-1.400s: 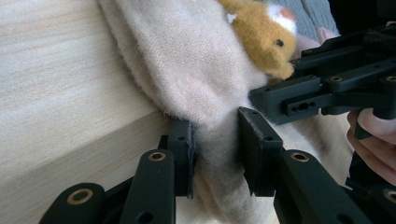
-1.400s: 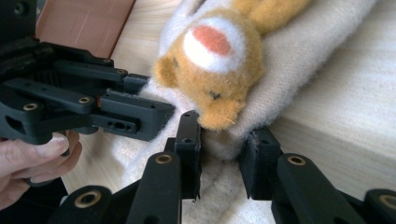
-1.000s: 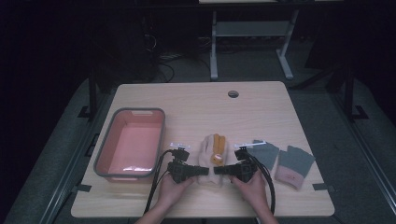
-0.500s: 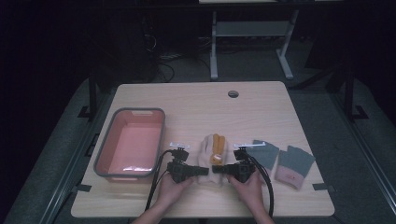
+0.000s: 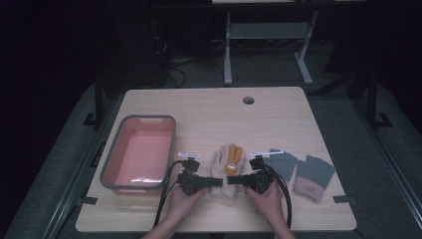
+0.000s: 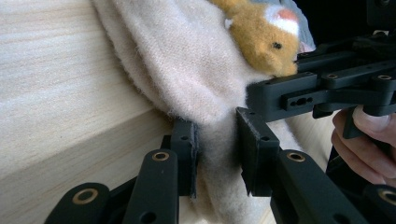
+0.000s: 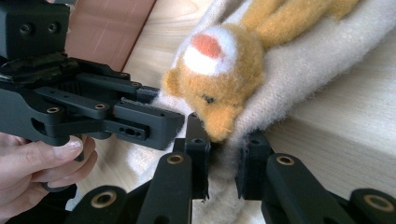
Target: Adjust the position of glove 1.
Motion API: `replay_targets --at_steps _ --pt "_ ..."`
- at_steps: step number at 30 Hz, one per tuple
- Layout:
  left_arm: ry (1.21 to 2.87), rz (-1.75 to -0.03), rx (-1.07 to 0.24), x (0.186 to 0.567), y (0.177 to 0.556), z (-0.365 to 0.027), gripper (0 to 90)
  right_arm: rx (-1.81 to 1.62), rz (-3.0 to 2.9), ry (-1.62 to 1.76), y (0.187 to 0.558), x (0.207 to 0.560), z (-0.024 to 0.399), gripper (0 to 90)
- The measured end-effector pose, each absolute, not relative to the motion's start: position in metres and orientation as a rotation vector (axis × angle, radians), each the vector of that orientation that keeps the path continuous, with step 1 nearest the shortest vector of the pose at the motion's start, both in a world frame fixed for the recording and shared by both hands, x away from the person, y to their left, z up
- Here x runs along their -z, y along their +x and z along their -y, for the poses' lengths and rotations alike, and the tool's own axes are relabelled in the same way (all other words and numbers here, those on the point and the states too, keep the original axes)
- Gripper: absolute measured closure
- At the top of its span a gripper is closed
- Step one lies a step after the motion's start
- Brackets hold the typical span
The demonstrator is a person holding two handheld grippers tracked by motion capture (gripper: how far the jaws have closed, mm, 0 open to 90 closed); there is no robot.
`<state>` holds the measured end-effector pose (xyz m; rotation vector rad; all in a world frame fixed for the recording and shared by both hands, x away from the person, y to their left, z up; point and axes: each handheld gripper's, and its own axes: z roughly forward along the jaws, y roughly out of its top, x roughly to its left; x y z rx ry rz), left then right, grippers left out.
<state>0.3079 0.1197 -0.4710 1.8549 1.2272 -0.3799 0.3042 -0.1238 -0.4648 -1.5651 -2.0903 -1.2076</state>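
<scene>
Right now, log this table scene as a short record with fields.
held item: cream fleece mitten with an orange plush animal on it
left hand-held gripper: shut on the mitten's near edge
right hand-held gripper: jaws just closing, pinching the same edge from the other side
bin: pink, grey-rimmed, left of the mitten
grey gloves: flat, to the right
table: light wood

Both tools are matte black, built of flat linked bars joined by brass-ringed pivots. The left tool (image 5: 215, 182) and right tool (image 5: 234, 179) each carry a small white tag on top. Black cables (image 5: 166, 191) trail from them. The forearms are bare.
</scene>
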Motion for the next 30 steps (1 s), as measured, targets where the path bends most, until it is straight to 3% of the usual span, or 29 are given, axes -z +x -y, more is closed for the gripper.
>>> replay_targets --at_steps 30 --pt "1.821 -1.158 0.337 0.431 0.303 -0.127 69.7 1.285 2.126 -1.490 0.302 0.423 0.123 78.7"
